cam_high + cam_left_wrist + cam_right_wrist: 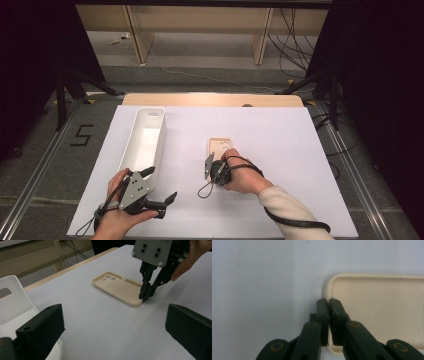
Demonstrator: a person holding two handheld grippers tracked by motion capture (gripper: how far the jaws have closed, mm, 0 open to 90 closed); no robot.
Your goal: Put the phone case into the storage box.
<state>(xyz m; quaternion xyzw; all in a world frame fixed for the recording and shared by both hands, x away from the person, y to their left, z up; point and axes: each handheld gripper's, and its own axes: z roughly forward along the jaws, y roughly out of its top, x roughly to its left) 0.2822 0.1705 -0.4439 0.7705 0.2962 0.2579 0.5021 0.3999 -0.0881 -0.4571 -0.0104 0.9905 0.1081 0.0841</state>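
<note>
Beige phone case [118,287], near corner rim pinched in right tongs [145,296]

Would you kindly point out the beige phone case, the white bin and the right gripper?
phone case [117,287], left gripper view, inner back panel.
white bin [131,150], high view, left wall.
right gripper [329,305], right gripper view, between its fingertips.

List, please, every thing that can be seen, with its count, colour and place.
phone case: one, cream, lies open side up on the sheet, right of centre
bin: one, white, long, on the sheet's left part
sheet: one, white, covers the table
table: one, light wood, far edge shows beyond the sheet
floor mark: one, black, shaped like a five, left of the table
right gripper: one, black, fingers pinched on the case's rim at its near end
left gripper: one, black, fingers apart, beside the bin's near end
</note>
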